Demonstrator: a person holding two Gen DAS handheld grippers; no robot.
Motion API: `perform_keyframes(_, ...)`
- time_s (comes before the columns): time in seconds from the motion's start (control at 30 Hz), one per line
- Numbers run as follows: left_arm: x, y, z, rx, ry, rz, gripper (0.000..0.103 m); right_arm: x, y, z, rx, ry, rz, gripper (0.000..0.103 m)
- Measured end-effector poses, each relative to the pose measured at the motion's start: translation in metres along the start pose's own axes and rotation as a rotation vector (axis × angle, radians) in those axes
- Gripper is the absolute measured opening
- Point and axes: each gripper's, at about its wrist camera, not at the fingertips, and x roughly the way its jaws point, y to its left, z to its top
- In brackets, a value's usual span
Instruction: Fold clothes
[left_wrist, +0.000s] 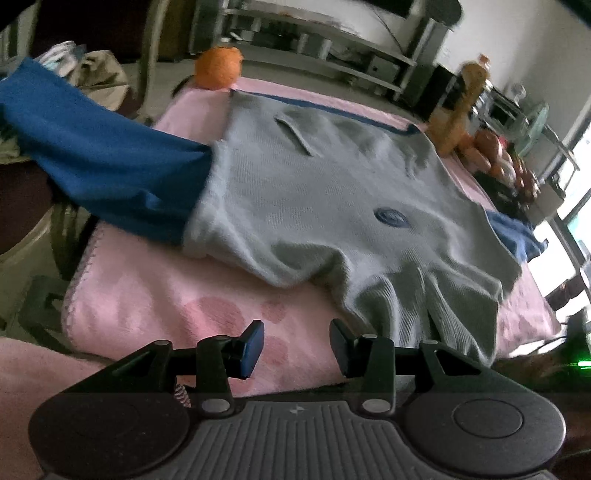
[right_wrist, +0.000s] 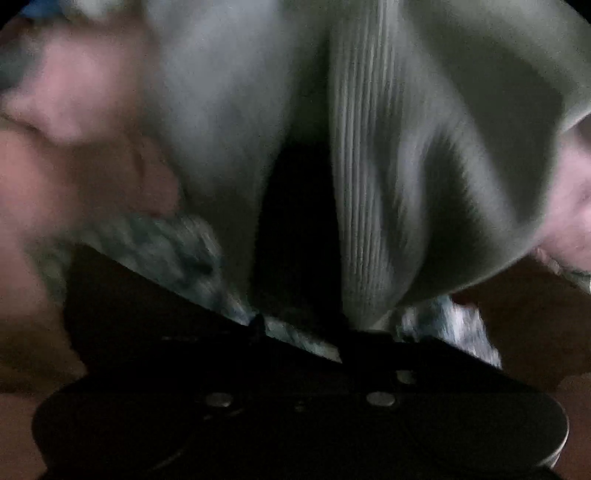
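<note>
Soft, limp grey knit sweater with blue sleeves (left_wrist: 332, 184) sagged mid-frame, so I judged its ribbed hem (left_wrist: 424, 314) the best hold; left gripper (left_wrist: 297, 345) stood spread and empty, and I couldn't tell the right gripper's (right_wrist: 343, 332) state.

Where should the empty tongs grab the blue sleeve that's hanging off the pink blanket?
Probably near the seam where the blue sleeve joins the grey sweater, coming in from the near side. There it lies flat on the pink blanket, while its far end droops off the edge. The left tongs are open and close by.
</note>
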Motion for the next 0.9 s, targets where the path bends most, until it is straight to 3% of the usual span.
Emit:
perform_keyframes(0.2, -0.033, 0.032, 0.021, -0.108, -0.116, 0.063, 0.041, -0.109, 0.008, -0.017, -0.003, -0.356, 0.108, 0.054)
perform_keyframes(0.37, -0.081, 0.081, 0.048, -0.207, -0.310, 0.159, 0.045, -0.180, -0.016, 0.003, 0.120, -0.705, 0.327, 0.054)
perform_keyframes(0.47, -0.100, 0.120, 0.071, -0.269, -0.400, 0.242, 0.046, -0.197, -0.021, 0.023, 0.177, -0.847, 0.386, 0.054)
perform_keyframes(0.63, -0.104, 0.190, 0.117, -0.409, -0.497, 0.343, 0.060, -0.197, -0.024, 0.047, 0.250, -0.901, 0.487, 0.063)
perform_keyframes(0.8, -0.082, 0.248, 0.156, -0.535, -0.465, 0.353, 0.063, -0.185, -0.005, 0.059, 0.260, -0.892, 0.537, 0.069)
perform_keyframes(0.9, -0.066, 0.268, 0.169, -0.569, -0.438, 0.344, 0.060, -0.181, 0.002, 0.071, 0.276, -0.865, 0.560, 0.070)
